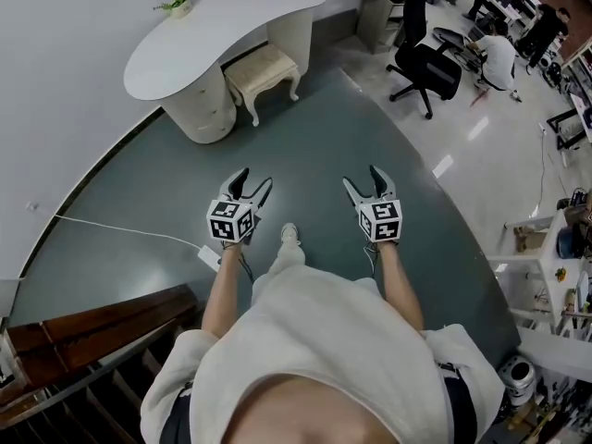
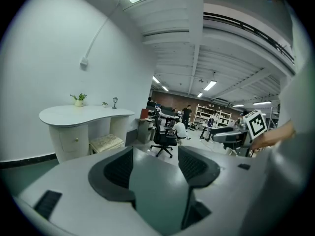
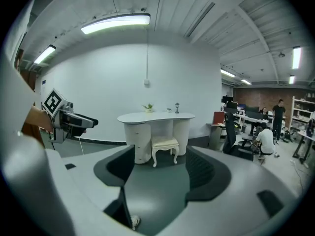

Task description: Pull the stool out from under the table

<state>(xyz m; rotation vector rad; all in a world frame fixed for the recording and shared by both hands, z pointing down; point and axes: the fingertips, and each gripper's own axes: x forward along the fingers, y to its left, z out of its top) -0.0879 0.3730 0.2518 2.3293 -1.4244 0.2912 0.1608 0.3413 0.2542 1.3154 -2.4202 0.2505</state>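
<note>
Both sets of jaws are spread wide with nothing between them. The left gripper [image 1: 254, 188] only has bare floor in its gap, and so does the right gripper [image 1: 363, 185]. They're held out side by side in front of the person, empty, not touching anything.

Progress on the task: basically zero, I'd say. The cream padded stool with curvy white legs [image 1: 264, 67] sits tucked in the knee gap of the white kidney-shaped table [image 1: 222, 26], between its two pedestals, with only its front part poking out. It's well apart from both grippers, across a stretch of dark green floor [image 1: 305, 155]. The right gripper view has the stool lined up pretty much dead ahead between its jaws. So everything is left, as I read it: close the distance, get a grip on the seat or a leg, then drag it clear.

Containers: a small pale pot [image 1: 178, 6] stands on the far end of the tabletop with a little green plant in it. The left pedestal seems to have a drawer, shut, so I can't tell what's inside.
</note>
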